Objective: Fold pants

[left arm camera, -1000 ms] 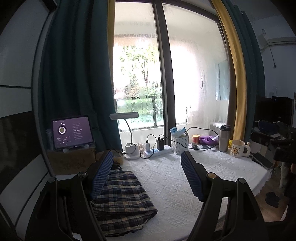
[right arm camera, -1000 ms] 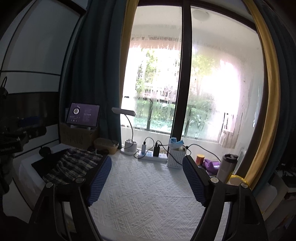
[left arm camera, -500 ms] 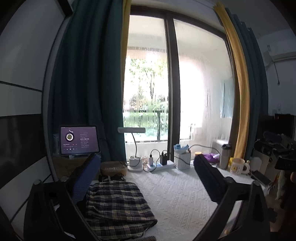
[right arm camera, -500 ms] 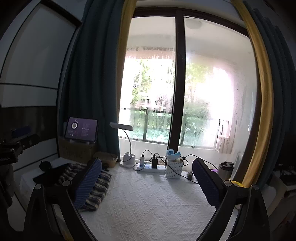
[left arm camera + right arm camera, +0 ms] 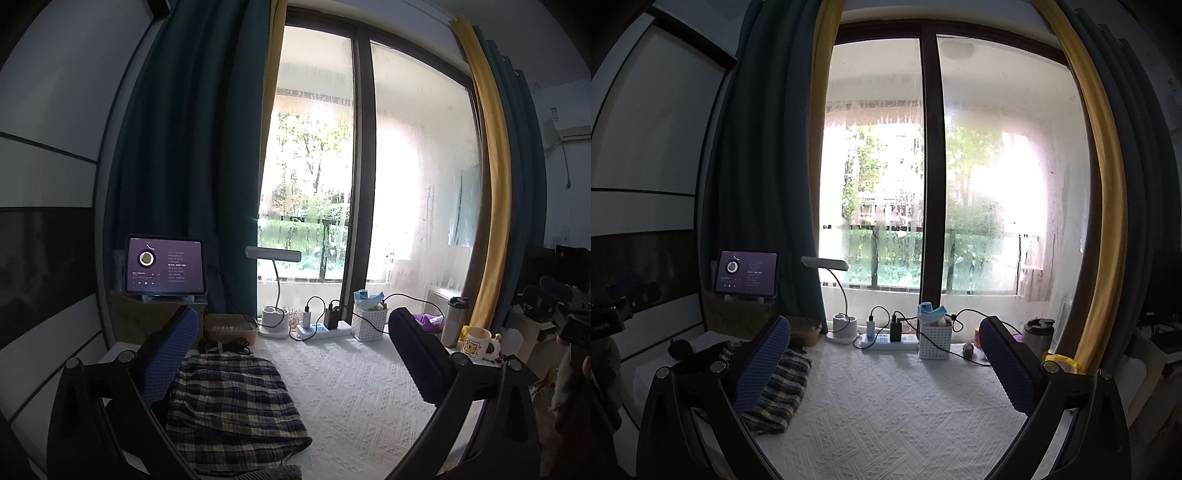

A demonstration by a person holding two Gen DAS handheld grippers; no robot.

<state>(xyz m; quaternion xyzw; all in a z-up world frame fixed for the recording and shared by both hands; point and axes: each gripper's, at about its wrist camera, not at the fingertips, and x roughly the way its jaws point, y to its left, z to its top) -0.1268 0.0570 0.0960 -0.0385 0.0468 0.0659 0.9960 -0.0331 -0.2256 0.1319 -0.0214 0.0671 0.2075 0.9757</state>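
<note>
Left gripper: fingers spread wide, nothing between them; it hangs above the bench, pointing toward the window.
Right gripper: fingers parting to their widest, empty, also aimed at the window.
Pants: plaid, folded into a compact bundle (a few creases on top), lying on the bench beside and below the left finger of the left gripper; in the right wrist view they sit partly behind that gripper's left finger.
Bench: covered with a white textured cloth, bare between both pairs of fingers.
Tablet: lit, beyond the left finger.
Power strip: ahead, between the fingers, by a white basket.
Mug: past the right finger, at the bench edge.
</note>
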